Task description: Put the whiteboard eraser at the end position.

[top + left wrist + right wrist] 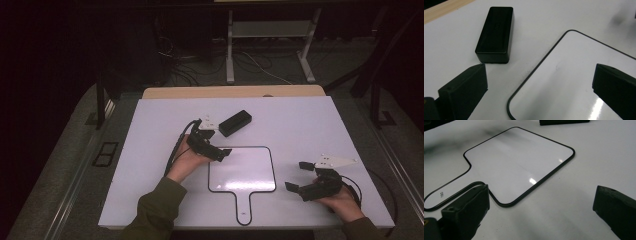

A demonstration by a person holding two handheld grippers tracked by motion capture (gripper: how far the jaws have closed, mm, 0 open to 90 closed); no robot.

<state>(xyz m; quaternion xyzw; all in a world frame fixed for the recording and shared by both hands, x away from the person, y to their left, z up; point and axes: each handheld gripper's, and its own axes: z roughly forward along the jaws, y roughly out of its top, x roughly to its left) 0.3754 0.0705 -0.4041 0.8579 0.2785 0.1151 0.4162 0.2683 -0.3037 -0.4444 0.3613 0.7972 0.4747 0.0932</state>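
A: Left claw (224, 134) spread wide, holding nothing, one jaw over the paddle-shaped whiteboard (574, 82). Black eraser block (495, 33) lies flat on the table (150, 150) just ahead, apart from the board's far corner.

B: Right claw (297, 176)?

A: Also wide, empty, beside the board's right edge; probably waiting to steady it.

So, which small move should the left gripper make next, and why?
Probably a short move forward to bring the left gripper around the black eraser. Its jaws stand wide open with nothing between them, and the eraser lies flat on the white table just ahead of one jaw, apart from it, beside the paddle-shaped whiteboard. The right gripper is open, off to the side.
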